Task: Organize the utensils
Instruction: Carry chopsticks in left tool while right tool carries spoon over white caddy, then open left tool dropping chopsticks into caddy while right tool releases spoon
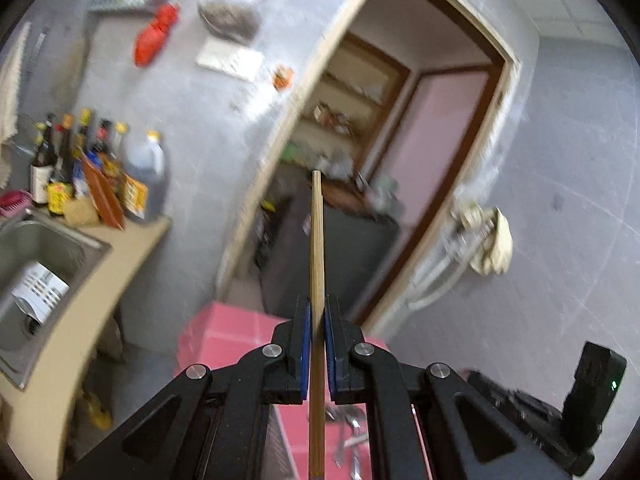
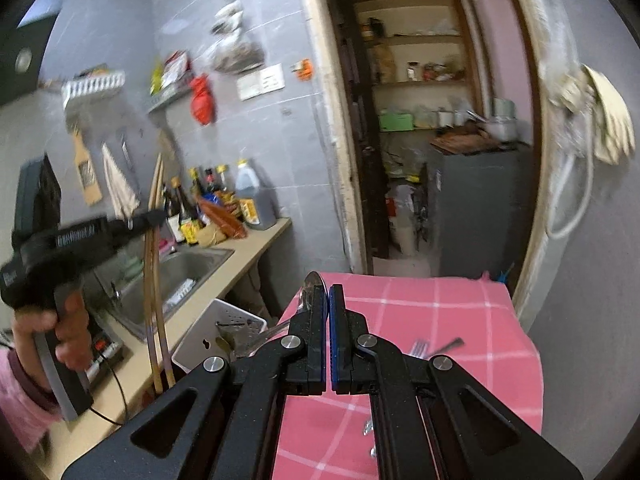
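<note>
the left tongs [image 1: 317,344] are pinching a pair of wooden chopsticks [image 1: 317,248] between their blue pads [image 1: 306,344]; from the left wrist view the sticks look like one pale rod running out past the tips and back under the body. from the right wrist view the same left tongs [image 2: 154,216] sit off to the left, gripped by a hand [image 2: 60,332] with a pink sleeve [image 2: 16,404] behind it, and the two chopsticks [image 2: 154,300] hang down long from the jaws and stick up a little above them.

the right tongs [image 2: 328,320] are pressed together with only a thin slit between the blue pads [image 2: 334,344]. a metal spoon [image 2: 312,286] shows its bowl just left of the left fingertip, its handle running down behind the finger; whether the pads actually pinch it i cannot tell.

below and ahead of the right tongs lies a pink checked cloth [image 2: 440,320] over a table, with a fork [image 2: 424,348] lying on it just right of the fingers. left of the tongs stands a white utensil holder [image 2: 200,340], beside a beige counter [image 2: 256,248] with a steel sink [image 2: 180,276]. further back on the counter stand sauce bottles [image 2: 212,204]. beyond is a grey tiled wall [image 2: 260,140] and, straight ahead, an open doorway [image 2: 432,120] into a pantry with shelves.
</note>
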Available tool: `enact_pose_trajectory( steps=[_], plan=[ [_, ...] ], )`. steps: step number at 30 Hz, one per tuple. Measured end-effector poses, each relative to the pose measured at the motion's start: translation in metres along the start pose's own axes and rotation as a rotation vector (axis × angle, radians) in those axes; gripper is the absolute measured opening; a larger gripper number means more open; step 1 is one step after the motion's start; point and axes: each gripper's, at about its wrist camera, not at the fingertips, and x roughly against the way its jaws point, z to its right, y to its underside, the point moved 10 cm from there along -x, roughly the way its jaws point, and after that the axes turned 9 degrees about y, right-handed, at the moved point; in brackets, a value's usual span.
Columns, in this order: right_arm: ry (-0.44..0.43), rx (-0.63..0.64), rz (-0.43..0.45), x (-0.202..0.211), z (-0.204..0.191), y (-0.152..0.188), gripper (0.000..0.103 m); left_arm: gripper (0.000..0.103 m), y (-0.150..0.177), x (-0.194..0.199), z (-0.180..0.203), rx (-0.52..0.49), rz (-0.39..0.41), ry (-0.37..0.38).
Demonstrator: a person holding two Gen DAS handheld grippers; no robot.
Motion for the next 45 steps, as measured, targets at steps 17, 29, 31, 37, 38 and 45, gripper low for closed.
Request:
enact_pose_trajectory(
  steps=[17,29,31,37,38,45],
  plan=[
    [0.051,0.317,-0.138,-0.057,-0.093,0.029,0.002,0.007,0.016,-0.026,-0.054,-0.098,0.131,-0.107],
    [-0.063,0.189,-0.194,-0.067,-0.108,0.054,0.003,0.007,0.050,-0.030,-0.068,-0.071,0.003,-0.039],
    [-0.091,0.137,-0.208,-0.067,-0.106,0.060,0.004,0.007,0.056,-0.029,-0.070,-0.065,-0.028,-0.028],
    [-0.123,0.038,-0.185,-0.061,-0.095,0.063,0.013,0.011,0.065,-0.024,-0.066,-0.061,-0.090,0.008],
    [-0.117,0.026,-0.173,-0.060,-0.091,0.062,0.015,0.013,0.065,-0.021,-0.064,-0.063,-0.094,0.009],
    [-0.050,-0.067,-0.007,-0.031,-0.058,0.028,0.047,0.039,0.056,-0.003,-0.043,-0.072,-0.062,0.019]
  ],
)
